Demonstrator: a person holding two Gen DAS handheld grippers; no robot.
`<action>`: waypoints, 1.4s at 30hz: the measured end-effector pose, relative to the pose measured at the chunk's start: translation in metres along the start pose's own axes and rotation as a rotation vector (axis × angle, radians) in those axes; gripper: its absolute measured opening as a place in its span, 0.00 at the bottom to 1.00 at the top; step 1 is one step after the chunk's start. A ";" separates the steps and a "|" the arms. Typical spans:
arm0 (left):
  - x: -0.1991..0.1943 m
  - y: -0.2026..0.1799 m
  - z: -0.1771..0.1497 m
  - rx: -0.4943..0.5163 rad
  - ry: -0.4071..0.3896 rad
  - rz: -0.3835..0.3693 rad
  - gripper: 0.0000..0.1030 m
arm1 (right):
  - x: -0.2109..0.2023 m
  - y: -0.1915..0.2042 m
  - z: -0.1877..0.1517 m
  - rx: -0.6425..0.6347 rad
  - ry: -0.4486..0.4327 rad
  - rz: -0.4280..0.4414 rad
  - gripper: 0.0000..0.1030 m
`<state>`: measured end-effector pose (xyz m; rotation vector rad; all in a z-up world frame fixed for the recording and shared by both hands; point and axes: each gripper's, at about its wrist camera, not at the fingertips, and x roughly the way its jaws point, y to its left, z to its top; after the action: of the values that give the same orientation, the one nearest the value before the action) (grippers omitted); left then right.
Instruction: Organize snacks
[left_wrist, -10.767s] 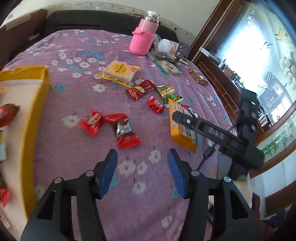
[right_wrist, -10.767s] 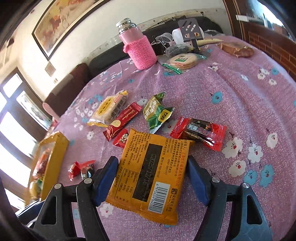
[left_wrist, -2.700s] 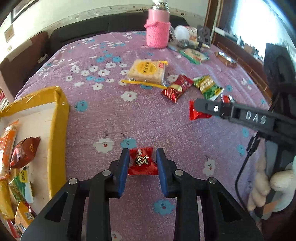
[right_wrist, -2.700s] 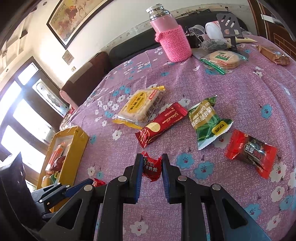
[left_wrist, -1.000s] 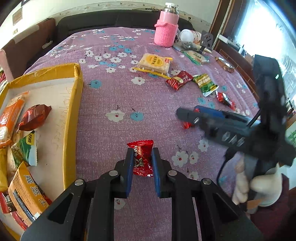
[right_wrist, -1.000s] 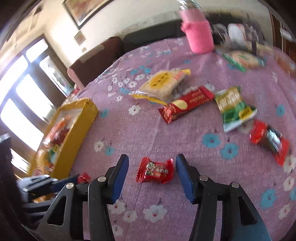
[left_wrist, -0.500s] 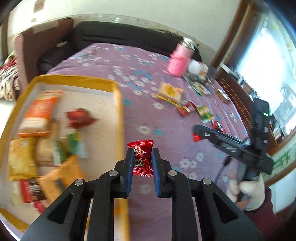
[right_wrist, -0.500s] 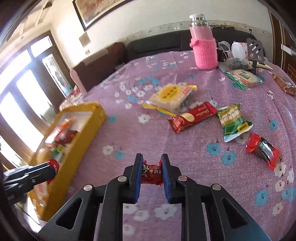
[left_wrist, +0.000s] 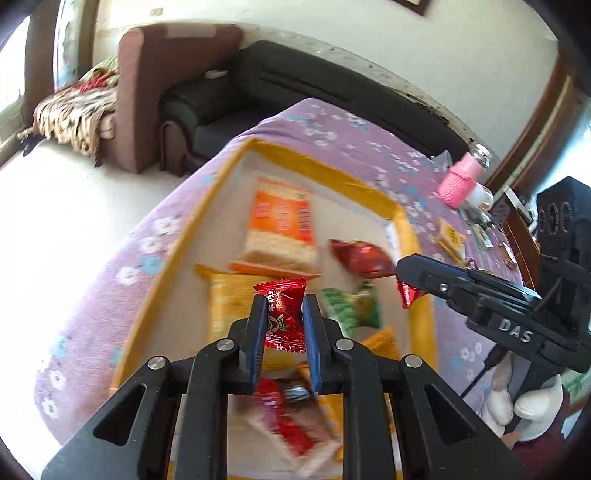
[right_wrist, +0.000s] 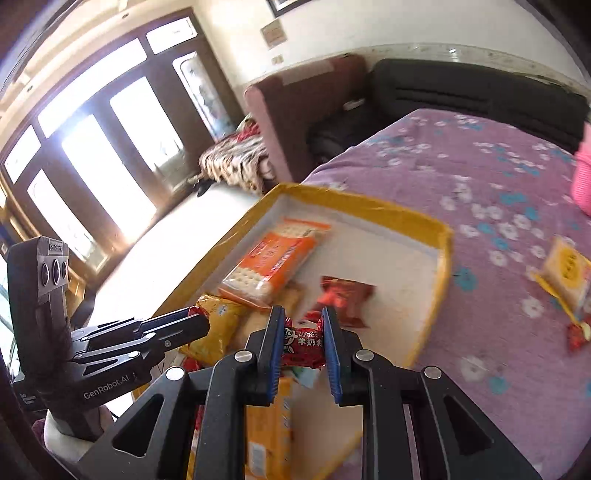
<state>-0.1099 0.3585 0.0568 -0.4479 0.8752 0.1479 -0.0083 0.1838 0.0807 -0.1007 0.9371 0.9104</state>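
Observation:
My left gripper (left_wrist: 283, 308) is shut on a small red candy packet (left_wrist: 282, 314) and hangs over the yellow-rimmed box (left_wrist: 173, 266). My right gripper (right_wrist: 302, 328) is shut on another small red candy packet (right_wrist: 303, 349), also above that yellow-rimmed box (right_wrist: 445, 258). In the left wrist view the right gripper (left_wrist: 406, 280) reaches in from the right, a red wrapper corner at its tip. In the right wrist view the left gripper (right_wrist: 201, 317) comes in from the left. The box holds an orange cracker pack (left_wrist: 280, 232), a dark red bag (left_wrist: 360, 258), a green pack (left_wrist: 351, 306) and yellow packs.
The box sits at the edge of a table with a purple flowered cloth (right_wrist: 498, 177). A pink-sleeved bottle (left_wrist: 461, 181) and loose snacks (right_wrist: 565, 269) lie farther along it. A brown armchair (left_wrist: 147, 92) and dark sofa (right_wrist: 480, 96) stand beyond the table.
The right gripper closed on the red candy and carried it left to the box. The left gripper swung left with its candy, from the cloth to above the box.

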 end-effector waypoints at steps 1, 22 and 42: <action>-0.002 0.009 -0.001 -0.014 0.001 0.000 0.17 | 0.012 0.006 0.003 -0.014 0.030 -0.003 0.20; -0.084 0.083 -0.016 -0.178 -0.162 -0.010 0.70 | 0.039 0.071 0.036 -0.088 0.030 -0.047 0.44; -0.042 0.009 -0.006 -0.033 -0.126 -0.107 0.71 | -0.101 -0.014 -0.029 0.141 -0.175 -0.342 0.59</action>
<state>-0.1438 0.3665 0.0832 -0.5097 0.7247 0.0915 -0.0438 0.0986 0.1328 -0.0575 0.7877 0.5262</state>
